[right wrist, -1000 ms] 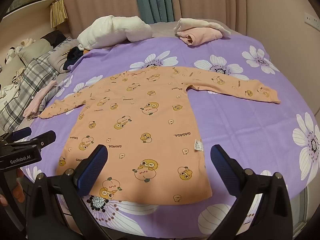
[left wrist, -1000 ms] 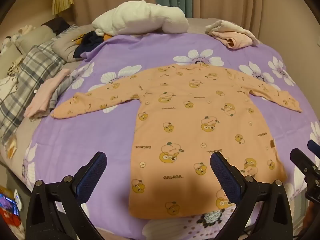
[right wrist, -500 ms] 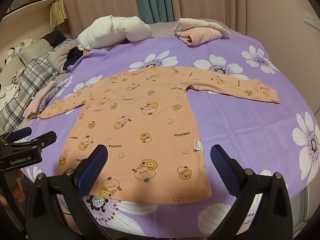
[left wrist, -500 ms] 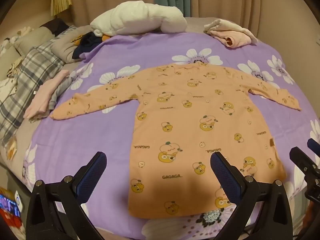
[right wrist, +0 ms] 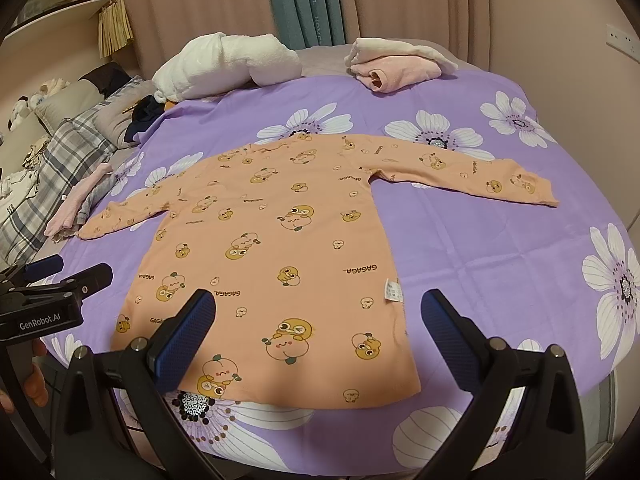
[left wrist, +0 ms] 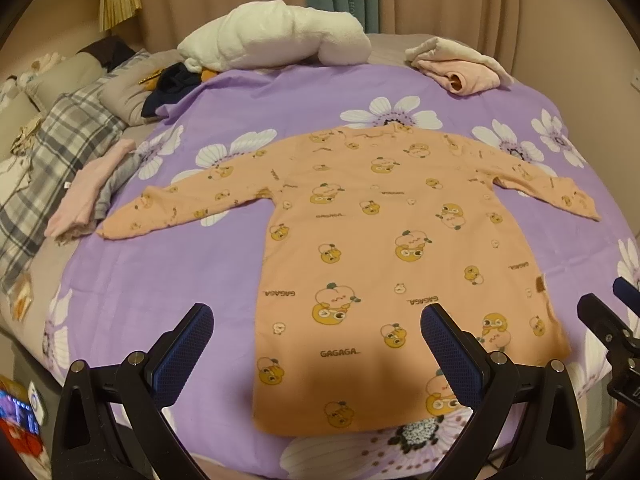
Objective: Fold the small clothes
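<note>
An orange long-sleeved shirt printed with small cartoon figures lies flat on the purple flowered bedsheet, both sleeves spread out to the sides and its hem toward me. My left gripper hovers open above the hem's left part, holding nothing. My right gripper hovers open above the hem's right part, also holding nothing. Each gripper also shows at the edge of the other's view.
A white bundle and a folded pink-and-cream garment lie at the far edge of the bed. Plaid bedding, pillows and a small pink-grey pile sit on the left. Curtains hang behind.
Both views have shifted only slightly; the shirt lies as before and both grippers stay open.
</note>
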{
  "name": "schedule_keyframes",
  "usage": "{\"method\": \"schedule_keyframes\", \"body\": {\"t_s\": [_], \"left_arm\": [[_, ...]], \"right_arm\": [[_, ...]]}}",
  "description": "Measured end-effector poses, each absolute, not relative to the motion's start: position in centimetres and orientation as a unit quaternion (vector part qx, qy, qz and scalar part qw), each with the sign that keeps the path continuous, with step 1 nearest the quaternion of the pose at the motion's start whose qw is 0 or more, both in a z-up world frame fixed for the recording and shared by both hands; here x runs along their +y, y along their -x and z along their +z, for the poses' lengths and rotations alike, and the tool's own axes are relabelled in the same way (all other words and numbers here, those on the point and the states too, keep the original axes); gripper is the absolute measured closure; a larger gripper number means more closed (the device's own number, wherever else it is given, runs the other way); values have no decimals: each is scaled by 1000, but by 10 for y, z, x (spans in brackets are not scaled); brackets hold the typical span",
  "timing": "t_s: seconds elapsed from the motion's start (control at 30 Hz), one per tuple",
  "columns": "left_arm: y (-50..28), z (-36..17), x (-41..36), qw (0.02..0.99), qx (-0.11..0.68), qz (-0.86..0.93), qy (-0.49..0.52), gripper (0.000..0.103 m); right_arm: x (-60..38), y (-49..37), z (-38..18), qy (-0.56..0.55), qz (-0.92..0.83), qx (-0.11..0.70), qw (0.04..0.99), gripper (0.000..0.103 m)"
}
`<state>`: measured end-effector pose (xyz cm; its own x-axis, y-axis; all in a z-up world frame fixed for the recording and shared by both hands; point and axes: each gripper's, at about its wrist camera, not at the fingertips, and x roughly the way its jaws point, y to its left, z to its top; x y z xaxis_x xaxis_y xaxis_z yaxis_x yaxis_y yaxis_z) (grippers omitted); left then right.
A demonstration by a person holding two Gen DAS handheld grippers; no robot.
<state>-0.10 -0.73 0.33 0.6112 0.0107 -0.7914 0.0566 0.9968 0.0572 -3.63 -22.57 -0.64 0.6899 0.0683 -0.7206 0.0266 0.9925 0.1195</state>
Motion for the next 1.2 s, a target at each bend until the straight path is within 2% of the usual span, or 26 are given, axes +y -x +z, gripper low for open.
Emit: {"method": "schedule_keyframes", "body": {"t_s": [0.43, 0.63, 0.83, 1.03, 1.2], "left_arm": [[-1, -11, -11, 892, 451, -19, -34, 1], [-14, -20, -9, 880, 469, -63, 28, 1], [-29, -32, -8, 874, 471, -88, 86, 1], [-45, -40, 1, 866, 461, -105, 162, 1], [-55, -50, 14, 865, 464, -70, 179, 1]], "right_arm": [[-230, 34, -9, -62, 4, 401, 914, 0], [-242, 31, -16, -79, -8, 406, 910, 0], [-281, 24, -33, -155, -9, 410, 899, 0], [-355, 16, -54, -303, -21, 382, 873, 0], [-409, 5, -66, -345, -77, 355, 865, 0]]}}
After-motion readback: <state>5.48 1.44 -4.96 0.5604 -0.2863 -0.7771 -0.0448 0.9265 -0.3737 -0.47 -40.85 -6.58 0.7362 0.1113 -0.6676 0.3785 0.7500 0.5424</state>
